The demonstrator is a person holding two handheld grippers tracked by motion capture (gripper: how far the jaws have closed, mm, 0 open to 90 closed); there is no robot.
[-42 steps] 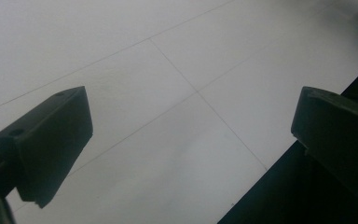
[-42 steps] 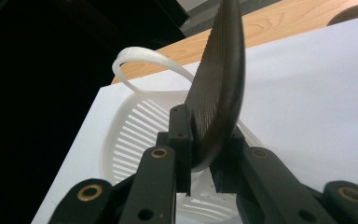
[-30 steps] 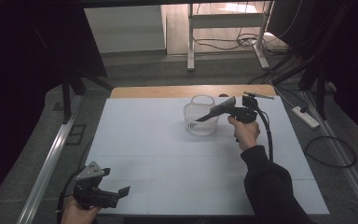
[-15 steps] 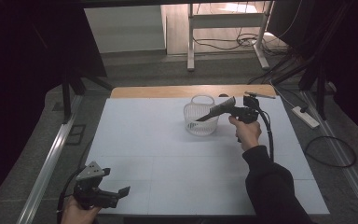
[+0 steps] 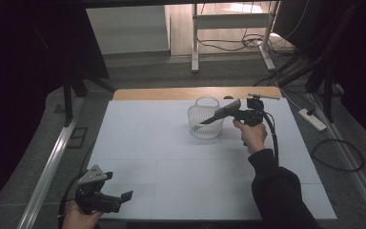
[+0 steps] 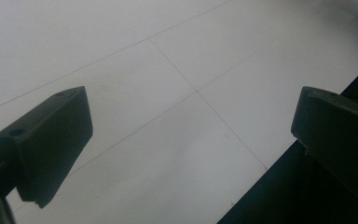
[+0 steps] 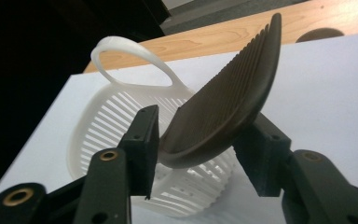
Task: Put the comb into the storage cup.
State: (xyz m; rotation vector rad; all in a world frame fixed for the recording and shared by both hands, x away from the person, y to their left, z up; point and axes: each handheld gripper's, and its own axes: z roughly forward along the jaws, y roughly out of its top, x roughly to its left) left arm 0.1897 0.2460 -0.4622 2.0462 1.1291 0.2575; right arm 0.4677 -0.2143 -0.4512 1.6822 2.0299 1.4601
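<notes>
your right gripper [image 5: 205, 121] has just been opening its jaws over the white basket [image 5: 205, 123]. the dark ridged spatula [image 7: 223, 102] sits between them, one jaw now apart from it, so release into the basket appears under way. compared with a second ago, neither hand has shifted. your left gripper [image 5: 124, 196], well apart from the basket, stands wide and empty.

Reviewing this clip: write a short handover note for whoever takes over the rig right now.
Right gripper: above the white basket, jaws have just been opening around a dark ribbed spoon. It leans on one pad with a gap at the other, so the grip is letting go.
Left gripper: open, holding nothing, at the table's near left corner.
Done: spoon carried to the basket.
Left: let it drop in, then pull the gripper back.
</notes>
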